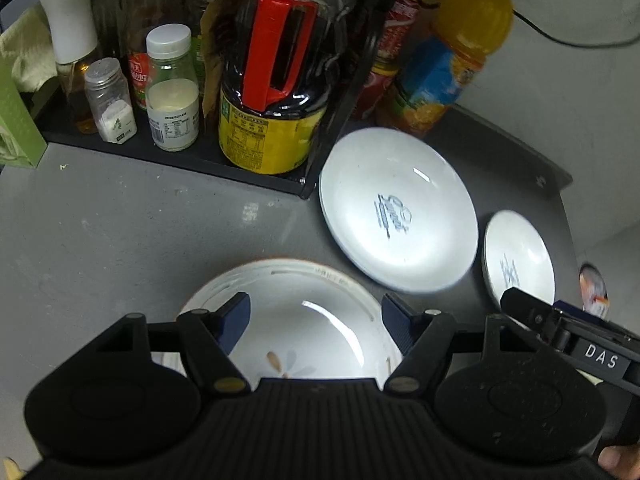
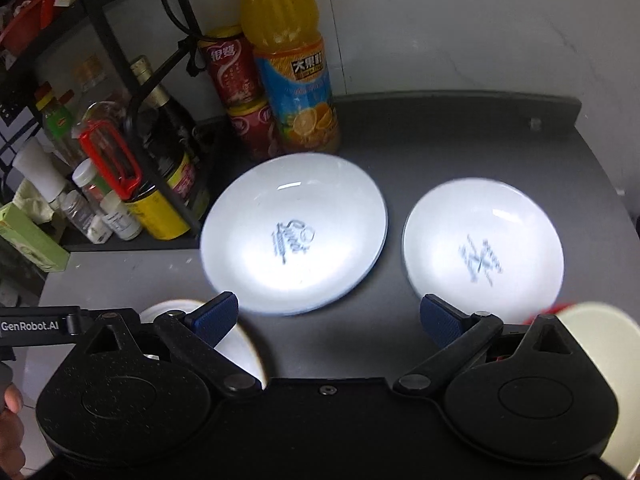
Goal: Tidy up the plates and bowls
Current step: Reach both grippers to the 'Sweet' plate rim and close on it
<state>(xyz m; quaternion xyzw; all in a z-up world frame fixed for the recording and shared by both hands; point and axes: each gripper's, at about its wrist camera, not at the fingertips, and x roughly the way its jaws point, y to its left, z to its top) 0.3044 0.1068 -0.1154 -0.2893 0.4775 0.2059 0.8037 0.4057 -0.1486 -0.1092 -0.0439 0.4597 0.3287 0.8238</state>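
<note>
A large white plate [image 1: 398,210] with a blue mark lies on the dark counter; it also shows in the right wrist view [image 2: 294,234]. A smaller white plate [image 1: 520,258] lies to its right, also in the right wrist view [image 2: 482,246]. A white bowl [image 1: 304,320] with a flower print sits under my left gripper [image 1: 316,322], which is open and empty, fingers over the bowl's rim on both sides. My right gripper [image 2: 328,322] is open and empty, above the counter in front of both plates. The bowl shows partly at the lower left of that view [image 2: 240,344].
A black rack [image 1: 192,156] at the back left holds a soy sauce jug [image 1: 276,92], spice jars and bottles. An orange juice bottle [image 2: 290,64] and red cans [image 2: 236,76] stand behind the large plate. A pale cup [image 2: 600,332] sits at the right. The counter edge [image 2: 616,184] curves at the right.
</note>
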